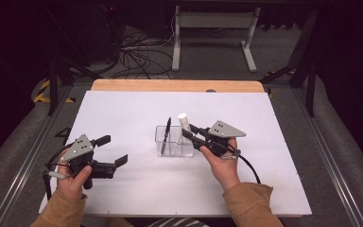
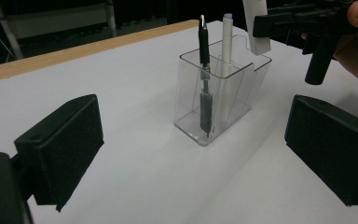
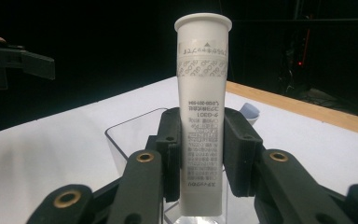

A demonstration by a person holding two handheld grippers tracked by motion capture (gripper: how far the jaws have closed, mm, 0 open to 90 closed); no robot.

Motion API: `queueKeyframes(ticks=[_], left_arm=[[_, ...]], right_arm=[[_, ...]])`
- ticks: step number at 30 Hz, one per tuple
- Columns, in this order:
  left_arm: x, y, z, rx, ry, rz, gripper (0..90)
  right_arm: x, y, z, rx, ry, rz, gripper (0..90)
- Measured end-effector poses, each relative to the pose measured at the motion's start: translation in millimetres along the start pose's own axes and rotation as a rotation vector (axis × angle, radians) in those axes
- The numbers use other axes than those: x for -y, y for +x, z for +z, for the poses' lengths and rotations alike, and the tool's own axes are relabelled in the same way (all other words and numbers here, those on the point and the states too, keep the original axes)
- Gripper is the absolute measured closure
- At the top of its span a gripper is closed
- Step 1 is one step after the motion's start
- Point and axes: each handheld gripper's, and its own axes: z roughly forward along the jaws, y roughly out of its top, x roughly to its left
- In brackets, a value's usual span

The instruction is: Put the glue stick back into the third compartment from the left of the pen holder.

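A clear plastic holder (image 1: 172, 142) stands mid-table with a black pen (image 1: 166, 135) upright in its left part. In the left gripper view a white pen (image 2: 227, 44) stands behind the black pen (image 2: 205, 79). My right gripper (image 1: 188, 131) is shut on a white printed tube (image 3: 203, 116), cap end up. The tube's (image 2: 256, 23) lower end hangs at the rim of the holder's (image 2: 223, 102) right part. My left gripper (image 1: 112, 150) rests open on the table left of the holder, nothing between its jaws.
The white board (image 1: 137, 184) lies on a wooden table (image 1: 170, 85). Beyond the far edge are a white desk frame (image 1: 212, 28) and cables (image 1: 137, 56) on the floor. The left gripper (image 3: 18, 63) shows far left in the right gripper view.
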Motion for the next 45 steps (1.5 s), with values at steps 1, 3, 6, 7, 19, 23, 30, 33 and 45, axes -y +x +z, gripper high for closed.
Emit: queueKeyframes(ticks=[1,3,6,7,19,23,30,33,45], left_arm=[[0.0,-0.1,0.1,0.001,-0.002,0.000,5.4],[-0.1,-0.3,-0.1,0.001,-0.003,-0.002,5.4],[-0.1,0.1,-0.6,0.000,-0.001,-0.002,5.4],[0.0,0.1,-0.6,0.000,0.000,-0.001,5.4],[0.7,0.4,-0.3,0.002,0.000,-0.003,5.4],[0.9,0.6,-0.7,0.002,0.000,-0.002,5.4],[1.5,1.1,-0.9,0.000,0.002,-0.002,5.4],[1.6,1.2,-1.0,0.000,0.003,-0.002,5.4],[2.7,1.5,-1.5,-0.004,0.001,-0.003,5.4]], right_arm=[[0.6,0.1,0.8,-0.001,0.002,-0.004,70.8],[1.7,0.3,1.7,-0.002,0.009,-0.004,70.9],[2.9,-1.0,2.1,0.003,0.007,-0.007,70.8],[3.4,-1.2,1.9,0.002,0.006,-0.002,70.9],[13.9,-5.1,4.0,-0.005,0.017,0.024,70.8],[16.4,-5.0,4.3,-0.002,0.023,0.022,70.8],[19.1,-5.5,4.0,0.007,0.027,0.017,70.8],[20.0,-5.3,4.3,0.008,0.031,0.016,70.8],[21.9,-4.4,2.5,0.019,0.048,0.013,70.5]])
